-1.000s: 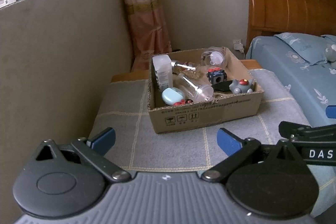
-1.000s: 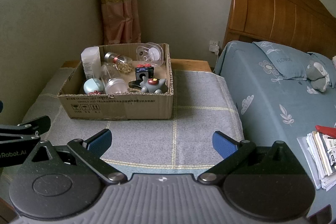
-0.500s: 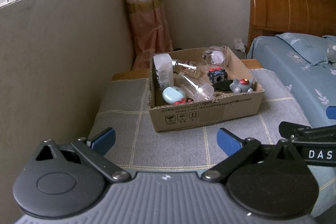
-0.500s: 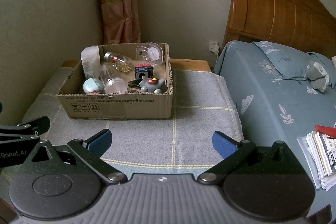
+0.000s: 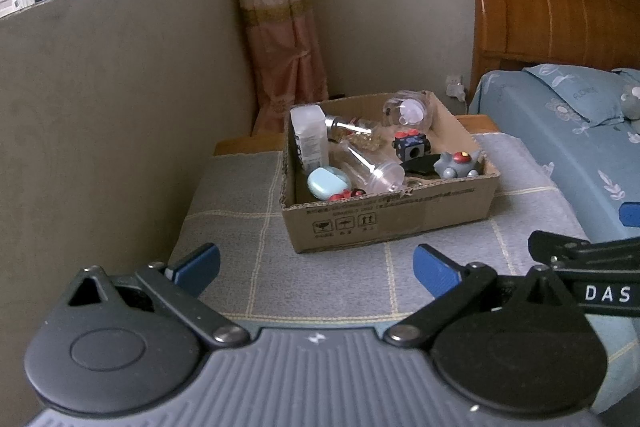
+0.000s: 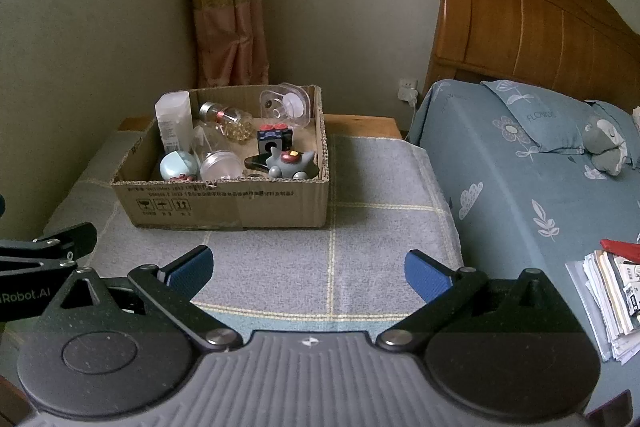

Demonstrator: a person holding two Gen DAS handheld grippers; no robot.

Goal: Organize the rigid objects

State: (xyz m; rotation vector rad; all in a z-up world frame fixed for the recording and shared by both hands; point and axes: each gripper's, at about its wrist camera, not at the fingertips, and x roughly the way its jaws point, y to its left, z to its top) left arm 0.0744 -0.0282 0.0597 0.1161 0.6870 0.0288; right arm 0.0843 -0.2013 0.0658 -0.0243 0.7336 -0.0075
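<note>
So both my claws hover over a grey checked cloth [image 6: 360, 227] on a low table, in a bedroom corner with a pink curtain [image 6: 230, 7] and a window up left. My left claw [image 5: 316, 265] and right claw [image 6: 308, 273] are both spread wide, holding nothing. Straight ahead of both sits the cardboard box [image 5: 384, 223], full of bits: white bottle [image 5: 310, 139], pale blue case [image 5: 327, 182], clear jar [image 5: 374, 169], black cube [image 5: 410, 145], grey toy [image 5: 456, 165]. Only my right view catches the paper stack [image 6: 612, 299] on the bed [image 6: 500, 167] off to the right. The box's front wall hides the bottoms of the stuff inside.
</note>
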